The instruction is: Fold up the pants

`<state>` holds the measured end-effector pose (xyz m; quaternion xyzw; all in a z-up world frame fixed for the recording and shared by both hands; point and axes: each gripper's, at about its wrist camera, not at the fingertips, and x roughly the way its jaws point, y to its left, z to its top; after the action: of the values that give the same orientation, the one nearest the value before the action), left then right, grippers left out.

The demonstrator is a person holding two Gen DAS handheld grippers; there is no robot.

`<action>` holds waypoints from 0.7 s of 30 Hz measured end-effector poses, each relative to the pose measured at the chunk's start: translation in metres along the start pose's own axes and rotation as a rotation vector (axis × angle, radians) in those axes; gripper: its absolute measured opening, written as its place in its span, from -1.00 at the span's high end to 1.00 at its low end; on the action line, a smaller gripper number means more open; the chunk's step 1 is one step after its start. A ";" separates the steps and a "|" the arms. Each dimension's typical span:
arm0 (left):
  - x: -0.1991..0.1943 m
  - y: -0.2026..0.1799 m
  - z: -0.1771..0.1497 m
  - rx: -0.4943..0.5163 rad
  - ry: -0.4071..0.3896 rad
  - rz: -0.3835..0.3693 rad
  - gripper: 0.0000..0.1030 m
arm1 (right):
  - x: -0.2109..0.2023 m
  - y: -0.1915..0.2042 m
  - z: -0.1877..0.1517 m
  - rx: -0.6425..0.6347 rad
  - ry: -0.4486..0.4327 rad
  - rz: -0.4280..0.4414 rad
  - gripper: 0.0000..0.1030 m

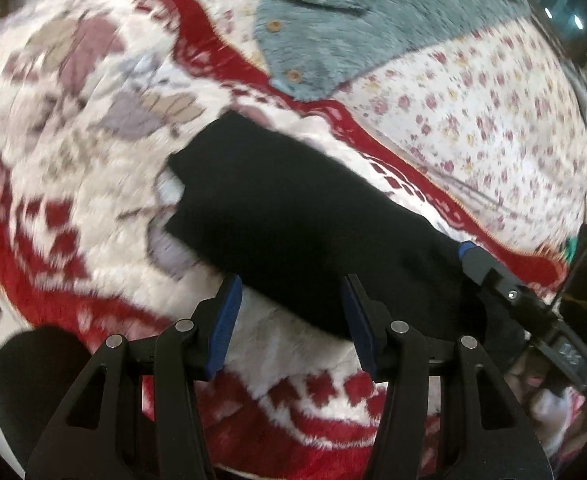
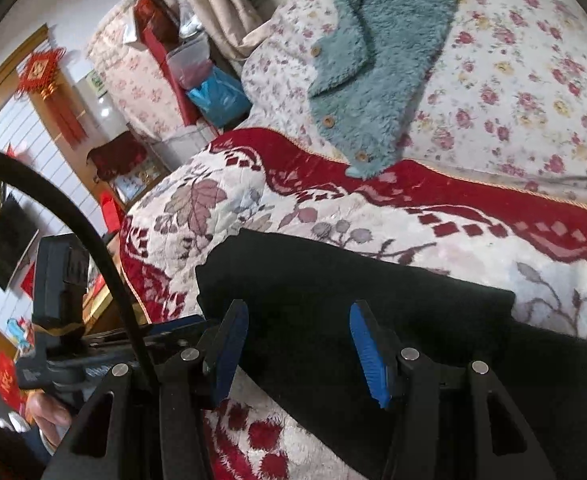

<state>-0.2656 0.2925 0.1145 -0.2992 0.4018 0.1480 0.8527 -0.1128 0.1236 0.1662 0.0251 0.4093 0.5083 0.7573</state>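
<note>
**Black pants lie half-folded on the blanket, both grippers free**

Bedroom surroundings frame the work: at the far left of the right wrist view stands a white panelled wall with a red knotted hanging ornament (image 2: 39,74), and then comes the bed. On the bed lies a thick plush blanket in white and red with a leaf pattern (image 1: 73,128), and beyond it a white quilt printed with small pink flowers (image 1: 485,120). A fluffy grey-green cardigan with round wooden buttons (image 1: 353,28) rests on the quilt, its lower corner touching the red border of the blanket; it seems to be put aside, not part of this step.

The black soft fabric pants (image 1: 293,220) lie flat on the blanket as a long dark band, running from the middle toward the right. The far end looks square and layered, so I judge that one fold is already made and the pants are laid out straight for the next one.

The left gripper (image 1: 291,320) hovers over the near edge of the pants, its blue-padded jaws spread and holding nothing. The right gripper (image 2: 301,352) is also above the black fabric with its jaws spread apart, nothing between the pads. Probably both are placed here to take the near edge together.
</note>
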 end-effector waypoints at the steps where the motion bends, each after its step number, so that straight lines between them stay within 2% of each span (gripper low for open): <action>1: -0.002 0.009 -0.001 -0.034 0.000 -0.015 0.00 | 0.004 0.001 0.001 -0.011 0.006 -0.007 -0.01; 5: -0.005 0.033 -0.001 -0.121 -0.011 -0.044 -0.03 | 0.018 0.002 0.008 -0.018 0.018 0.000 -0.03; 8: -0.003 0.037 0.002 -0.141 -0.013 -0.062 -0.07 | 0.029 0.005 0.016 -0.031 0.027 0.004 -0.15; 11: 0.006 0.037 0.005 -0.145 -0.003 -0.066 -0.07 | 0.041 0.010 0.029 -0.061 0.043 0.024 -0.18; 17: 0.021 0.040 0.013 -0.184 -0.010 -0.071 -0.07 | 0.076 0.024 0.059 -0.174 0.111 0.064 -0.20; 19: 0.027 0.043 0.015 -0.208 -0.009 -0.081 -0.10 | 0.090 0.030 0.068 -0.231 0.134 0.072 -0.29; 21: 0.031 0.045 0.016 -0.221 -0.011 -0.090 -0.11 | 0.104 0.036 0.076 -0.275 0.160 0.092 -0.30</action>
<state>-0.2587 0.3385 0.0811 -0.4082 0.3646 0.1546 0.8225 -0.0752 0.2518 0.1711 -0.1007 0.3931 0.5942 0.6944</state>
